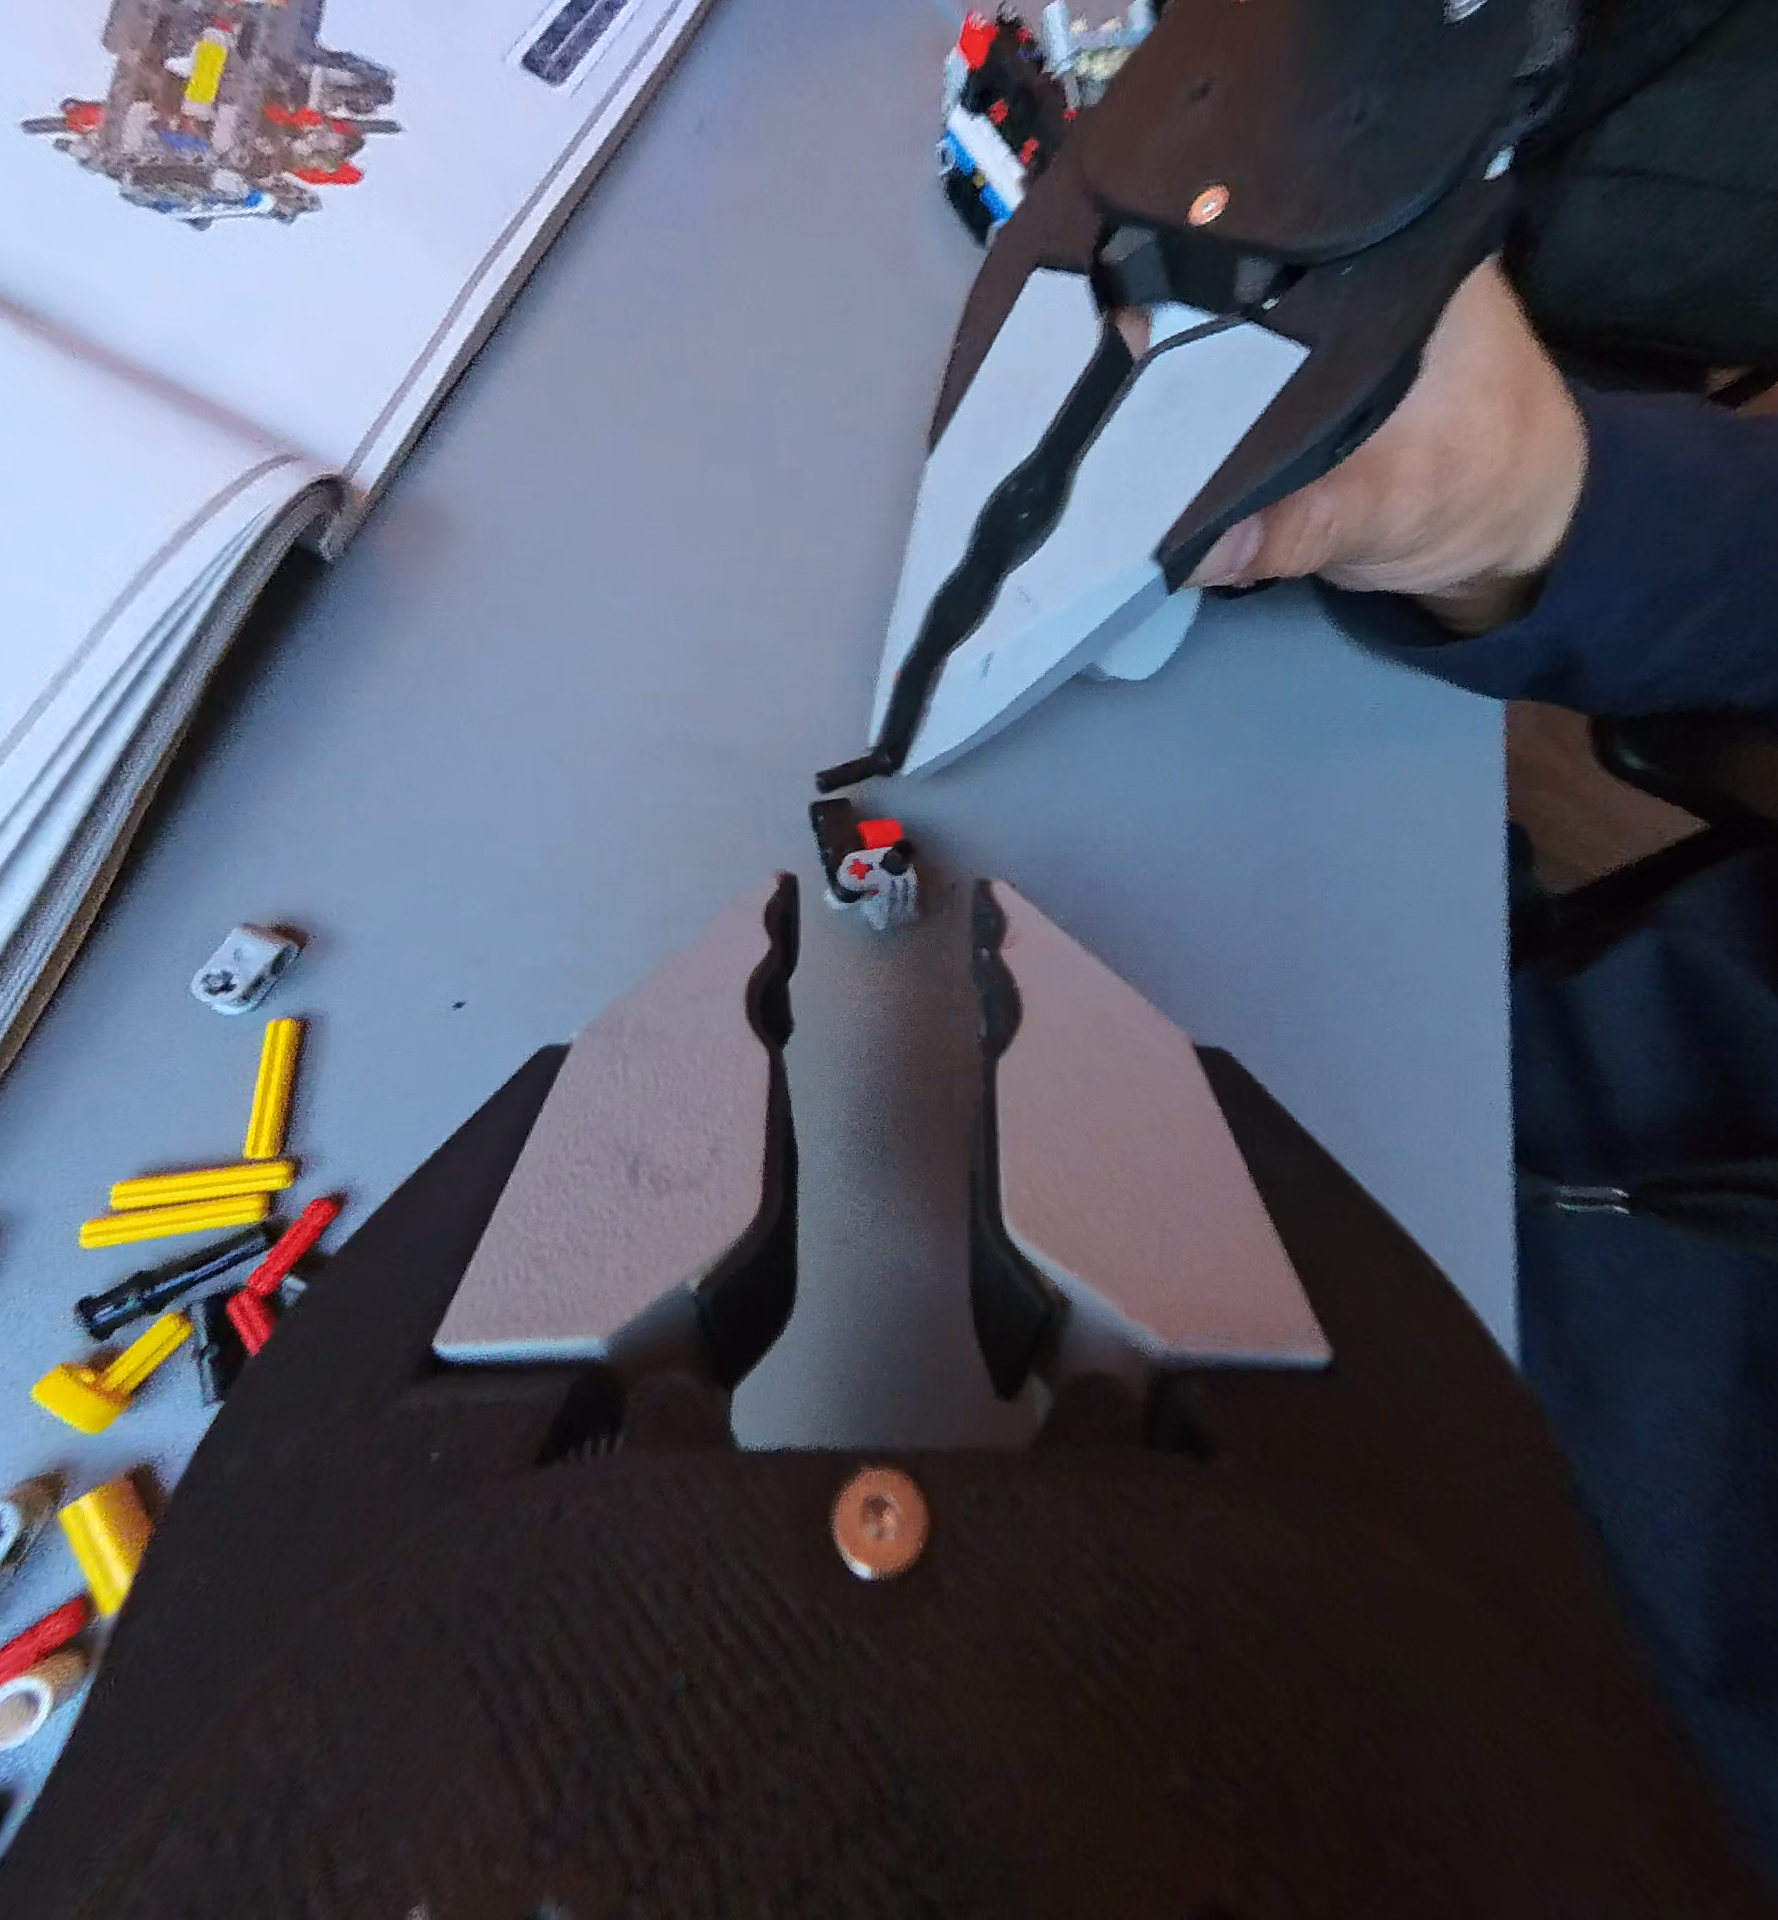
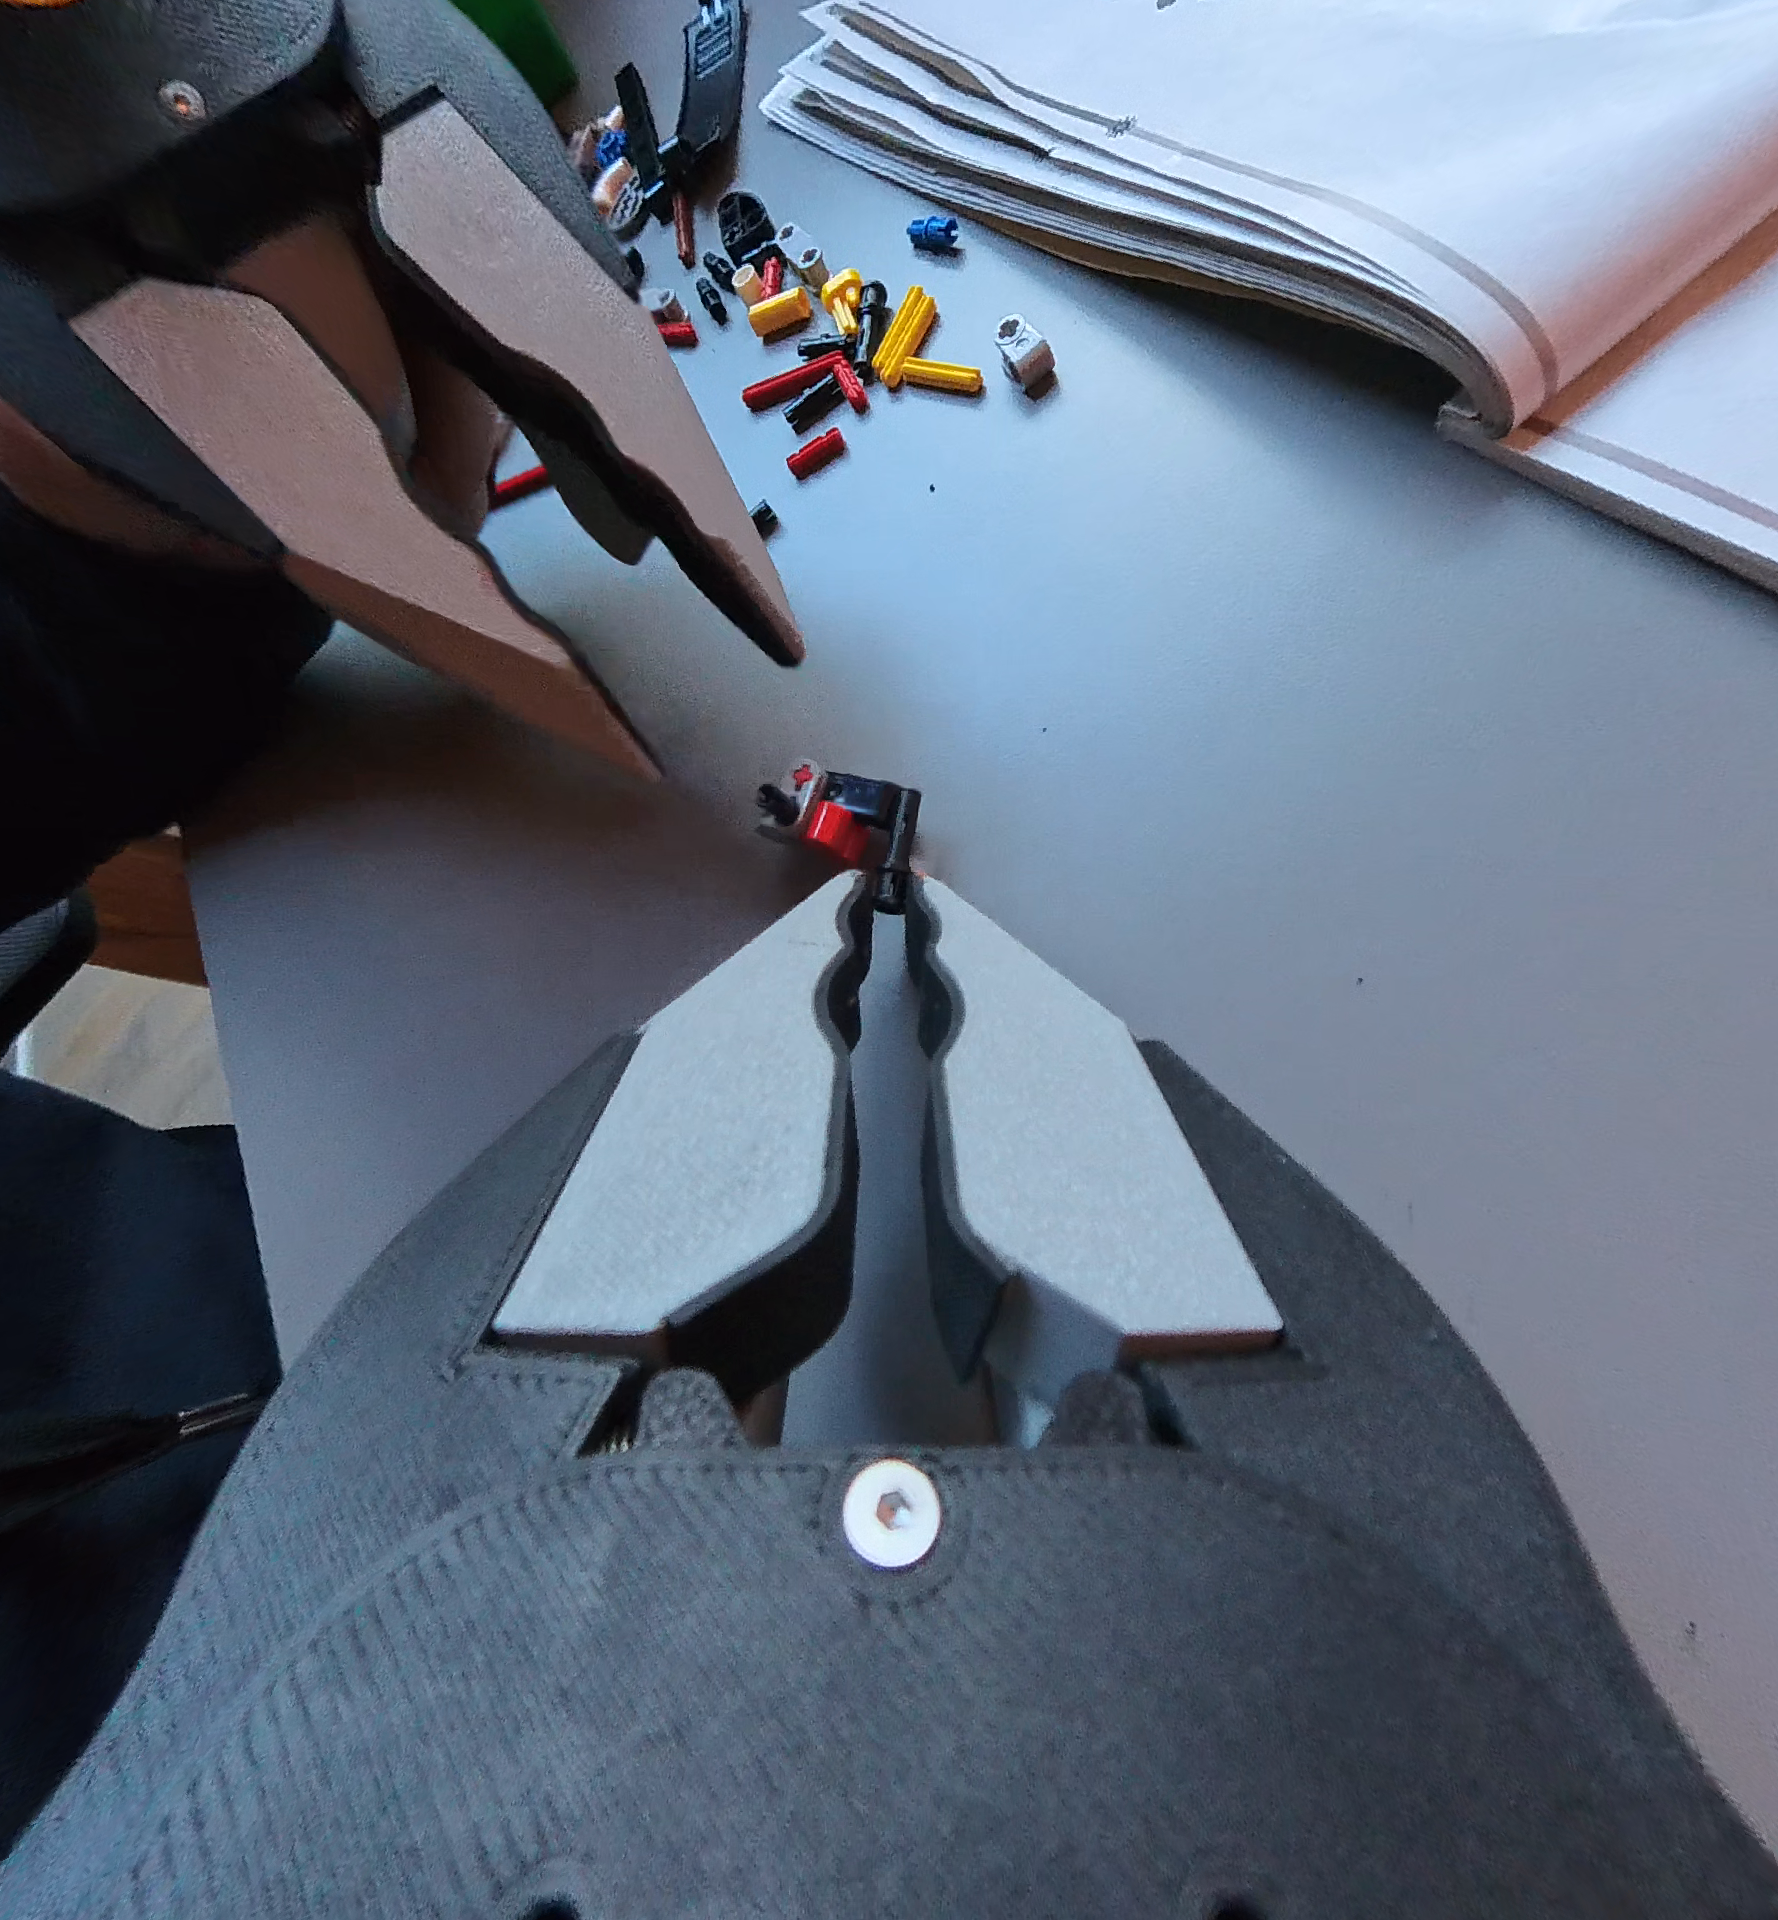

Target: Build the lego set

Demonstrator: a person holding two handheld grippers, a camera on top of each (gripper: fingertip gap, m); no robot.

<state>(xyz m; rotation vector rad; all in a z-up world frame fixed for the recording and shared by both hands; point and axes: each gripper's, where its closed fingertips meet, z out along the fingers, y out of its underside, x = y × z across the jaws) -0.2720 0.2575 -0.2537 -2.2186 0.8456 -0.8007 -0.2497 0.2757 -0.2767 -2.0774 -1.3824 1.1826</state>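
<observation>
A small assembly of black, red and white pieces (image 1: 869,862) lies on the grey table (image 1: 656,623). My left gripper (image 1: 885,899) is open, and its fingertips stand just short of the assembly on either side without touching it. My right gripper (image 2: 890,883) is shut on a short black pin (image 2: 893,873) that sticks out past its tips, right beside the assembly (image 2: 838,810). In the left wrist view the right gripper (image 1: 880,764) comes in from the upper right with the pin (image 1: 849,774) just above the assembly. The left gripper (image 2: 724,717) shows open at the upper left of the right wrist view.
An open instruction booklet (image 1: 137,416) (image 2: 1487,208) lies on the far side. Loose yellow, red and black pieces (image 1: 199,1205) (image 2: 864,332) are scattered near it, with a grey connector (image 1: 241,966). A partly built model (image 1: 999,125) stands further off. The table edge (image 1: 1508,935) is close. The left gripper's tips are roughly 4 centimeters from the right gripper's.
</observation>
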